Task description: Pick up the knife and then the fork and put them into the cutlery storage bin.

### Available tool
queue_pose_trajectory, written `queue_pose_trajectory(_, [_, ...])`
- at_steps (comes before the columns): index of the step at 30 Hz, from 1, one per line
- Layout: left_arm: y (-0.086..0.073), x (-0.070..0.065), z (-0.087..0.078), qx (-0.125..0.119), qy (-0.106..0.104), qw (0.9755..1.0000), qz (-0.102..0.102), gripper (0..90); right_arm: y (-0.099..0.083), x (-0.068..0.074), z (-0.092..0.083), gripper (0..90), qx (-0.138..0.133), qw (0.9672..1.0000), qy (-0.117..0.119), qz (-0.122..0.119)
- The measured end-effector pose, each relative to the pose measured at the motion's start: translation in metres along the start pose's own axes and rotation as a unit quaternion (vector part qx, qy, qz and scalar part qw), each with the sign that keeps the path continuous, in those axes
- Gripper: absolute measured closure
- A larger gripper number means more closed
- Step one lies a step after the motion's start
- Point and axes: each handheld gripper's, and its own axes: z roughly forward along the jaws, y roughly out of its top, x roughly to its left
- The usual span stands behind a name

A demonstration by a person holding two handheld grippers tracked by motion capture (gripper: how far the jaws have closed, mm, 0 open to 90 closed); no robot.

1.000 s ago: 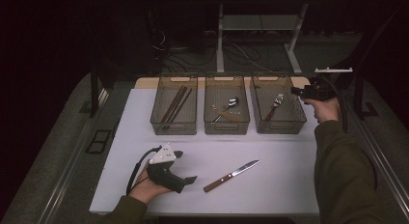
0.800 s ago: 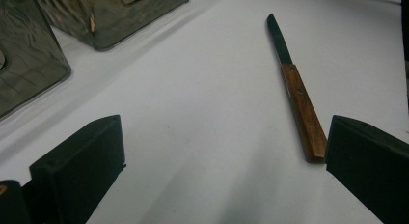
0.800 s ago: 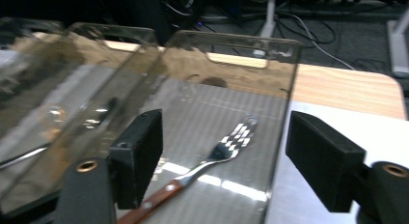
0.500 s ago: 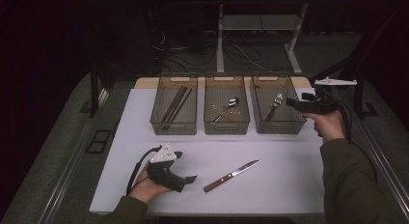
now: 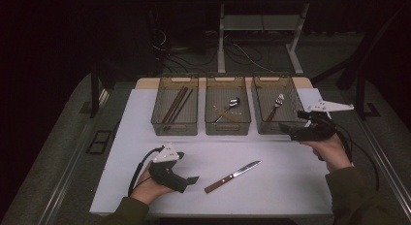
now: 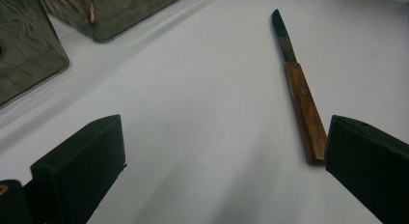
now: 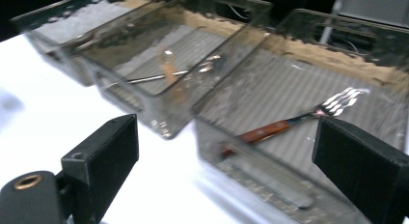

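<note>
The right tool (image 5: 286,131) hangs just in front of the right-hand bin (image 5: 291,129), where the fork (image 5: 275,105) lies — its jaws have just been opening, nothing between them. The left tool (image 5: 193,179) rests on the tabletop (image 5: 291,186), jaws apart, beside the knife (image 5: 232,176).

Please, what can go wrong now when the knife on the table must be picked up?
1. The knife lies flat on the white table; the open left hand-held gripper could push it away rather than grip it.
2. Its handle end sits beside one jaw, not between them, so closing now might miss.
3. The right hand-held gripper, jaws just opened and empty, hovers near the fork bin and could knock it.
</note>
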Motion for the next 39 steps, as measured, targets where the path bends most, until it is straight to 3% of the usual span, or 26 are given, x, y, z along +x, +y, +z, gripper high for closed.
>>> queue_pose_trajectory(4, [0.002,-0.001,0.001,-0.003,-0.001,1.0,-0.005,0.0,-0.015,0.013,-0.004,8.8,-0.007,1.0,0.006,0.0])
queue_pose_trajectory(12, [0.009,-0.003,0.003,-0.011,0.001,0.9999,-0.005,1.7,-0.053,0.035,-0.002,8.9,0.004,0.9992,0.038,0.012])
queue_pose_trajectory(16, [0.014,-0.005,0.006,-0.009,0.001,1.0,-0.002,4.5,-0.071,0.044,-0.002,8.9,0.018,0.9987,0.047,-0.007])
queue_pose_trajectory(18, [0.016,-0.008,0.008,-0.012,-0.002,0.9999,-0.004,6.7,-0.078,0.046,-0.002,8.9,0.017,0.9986,0.05,-0.004])
queue_pose_trajectory(24, [0.023,-0.016,0.017,0.001,-0.017,0.9999,-0.002,18.3,-0.094,0.051,-0.002,8.9,0.009,0.9982,0.057,0.018])
queue_pose_trajectory(29, [0.031,-0.024,0.028,0.005,-0.034,0.9994,0.004,31.8,-0.102,0.054,0.0,8.9,0.032,0.9978,0.056,0.012])
queue_pose_trajectory(33, [0.036,-0.031,0.041,0.013,-0.052,0.9986,0.006,44.5,-0.101,0.055,0.001,8.9,0.029,0.9979,0.057,0.008])
queue_pose_trajectory(39, [0.043,-0.042,0.061,0.026,-0.062,0.9977,0.014,57.5,-0.101,0.054,0.002,8.9,0.03,0.998,0.055,0.011])
